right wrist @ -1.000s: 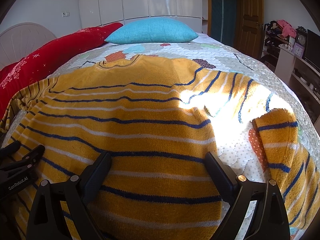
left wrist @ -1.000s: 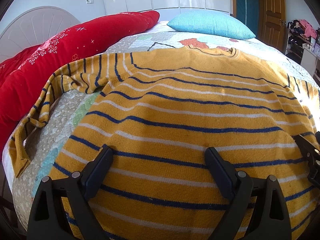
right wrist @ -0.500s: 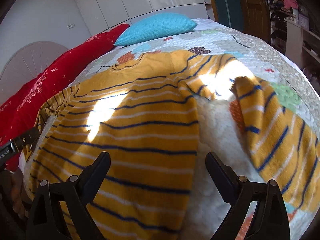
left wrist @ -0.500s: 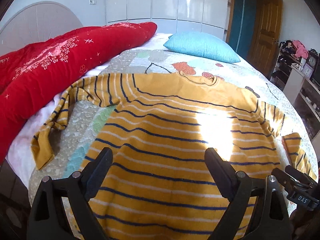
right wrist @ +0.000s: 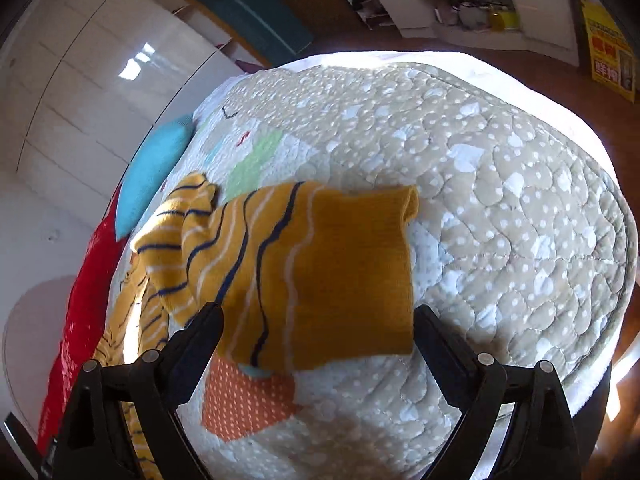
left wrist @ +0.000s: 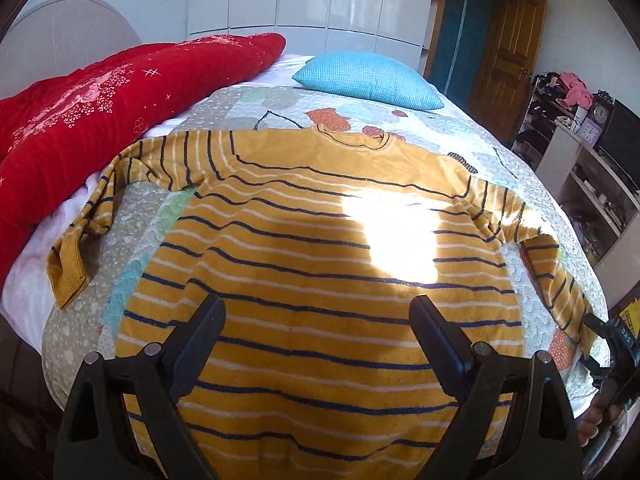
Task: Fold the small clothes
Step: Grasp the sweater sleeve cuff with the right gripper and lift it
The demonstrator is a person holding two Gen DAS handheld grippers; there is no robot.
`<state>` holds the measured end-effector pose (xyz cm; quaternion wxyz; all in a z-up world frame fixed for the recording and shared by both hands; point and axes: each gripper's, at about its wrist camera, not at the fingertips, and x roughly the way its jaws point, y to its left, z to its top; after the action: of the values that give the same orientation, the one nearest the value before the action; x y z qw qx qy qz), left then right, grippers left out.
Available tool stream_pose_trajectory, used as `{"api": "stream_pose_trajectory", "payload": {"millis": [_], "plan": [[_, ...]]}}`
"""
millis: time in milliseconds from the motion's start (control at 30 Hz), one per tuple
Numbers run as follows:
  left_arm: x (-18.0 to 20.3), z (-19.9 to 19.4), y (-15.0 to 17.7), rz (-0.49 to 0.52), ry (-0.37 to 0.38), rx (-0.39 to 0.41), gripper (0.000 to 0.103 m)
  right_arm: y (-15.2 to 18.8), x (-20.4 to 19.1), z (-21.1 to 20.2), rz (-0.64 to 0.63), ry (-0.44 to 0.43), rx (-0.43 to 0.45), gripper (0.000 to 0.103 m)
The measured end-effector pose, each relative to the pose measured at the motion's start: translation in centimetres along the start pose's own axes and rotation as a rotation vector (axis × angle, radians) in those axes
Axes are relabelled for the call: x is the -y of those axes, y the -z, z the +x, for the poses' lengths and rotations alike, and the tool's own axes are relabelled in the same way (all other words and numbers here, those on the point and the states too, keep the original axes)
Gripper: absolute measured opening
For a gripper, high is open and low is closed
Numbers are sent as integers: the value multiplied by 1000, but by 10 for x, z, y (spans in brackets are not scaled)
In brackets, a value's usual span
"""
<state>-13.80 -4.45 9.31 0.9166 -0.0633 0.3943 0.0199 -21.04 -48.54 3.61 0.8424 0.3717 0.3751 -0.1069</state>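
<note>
A yellow striped sweater (left wrist: 320,248) is seen spread flat, front down or up cannot be told, on a quilted bedspread (left wrist: 400,120), its neck toward a blue pillow (left wrist: 368,80) and a red duvet (left wrist: 100,112) bunched along the bed's far side. The left gripper (left wrist: 316,332) is held above the sweater's lower body with its jaws spread wide and nothing between them. The right gripper (right wrist: 318,340) is tilted over the sweater's right sleeve cuff (right wrist: 360,272), which lies on the bedspread (right wrist: 500,200) near the bed's edge; its jaws are likewise wide apart, the cuff seen between the fingers but not pressed by them. Open shelves (left wrist: 592,184) crowded with small items are visible beside the bed; their contents are too small to be made out.
</note>
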Motion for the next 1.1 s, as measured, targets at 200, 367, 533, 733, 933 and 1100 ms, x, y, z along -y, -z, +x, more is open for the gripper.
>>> {"api": "stream_pose_trajectory", "payload": {"millis": [200,367,533,733,933,1100], "plan": [[-2,-21,-5,0,-12,45,92,-17,-8,-23,-112,49,58,59],[-7,-24,-2,-28,11,44,92,-22,7,-28,-44,-80,-13,62],[-10,-21,2,-16,2,30,92,-8,14,-24,1,-153,-15,62],[-17,-14,5,-41,-6,3,92,-10,-12,-15,-75,-153,16,62],[-11,-15,5,-14,-14,0,92,-16,-17,-7,-129,-106,10,13],[-21,-33,-5,-37,-35,58,92,-70,2,-65,-112,-16,217,8]]}}
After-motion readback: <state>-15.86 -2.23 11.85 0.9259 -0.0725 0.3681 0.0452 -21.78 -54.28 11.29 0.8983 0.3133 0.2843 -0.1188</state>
